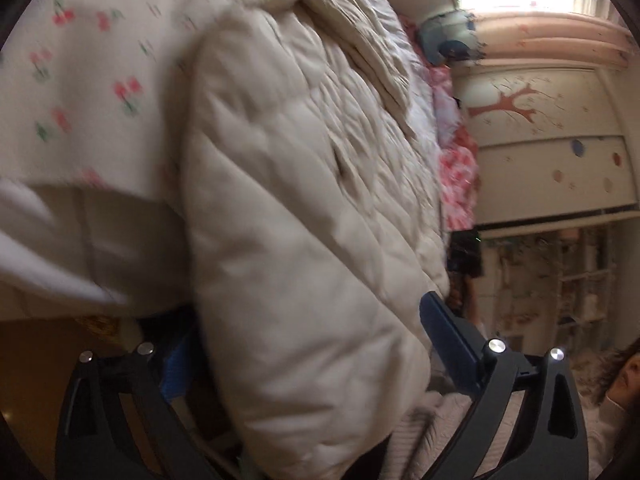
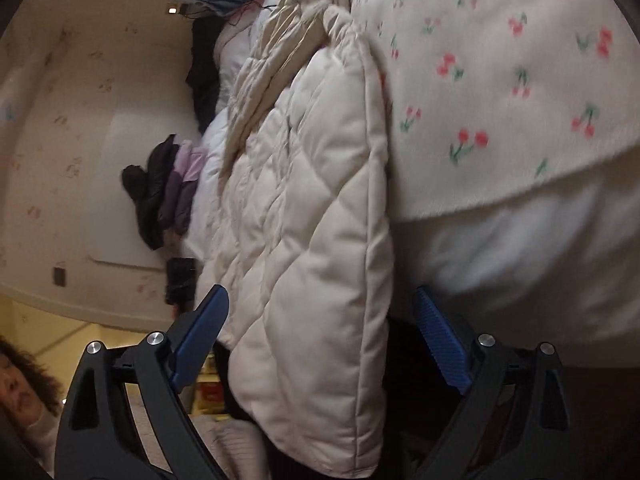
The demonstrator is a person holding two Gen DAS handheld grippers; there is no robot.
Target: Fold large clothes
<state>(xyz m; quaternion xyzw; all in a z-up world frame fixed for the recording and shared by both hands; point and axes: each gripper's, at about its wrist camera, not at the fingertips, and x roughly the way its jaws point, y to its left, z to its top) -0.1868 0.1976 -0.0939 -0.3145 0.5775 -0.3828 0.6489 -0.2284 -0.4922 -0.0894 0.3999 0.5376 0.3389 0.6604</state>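
Note:
A cream quilted puffer jacket [image 1: 288,200] lies on a bed and hangs over its edge; it also shows in the right wrist view [image 2: 312,220]. My left gripper [image 1: 308,344] stands open with the jacket's hanging end between its blue pads [image 1: 448,332]; the left pad is mostly hidden behind the fabric. My right gripper [image 2: 320,340] is also open, its blue pads [image 2: 440,344] on either side of the jacket's padded edge, apart from it. Both views are rolled sideways.
The bed has a white cherry-print cover [image 1: 88,80] [image 2: 500,80]. Other clothes lie at the far end: pink fabric [image 1: 456,176], and dark and purple garments [image 2: 168,192]. A decorated wardrobe [image 1: 552,140] stands beyond. The person's face [image 2: 16,392] is at the frame edge.

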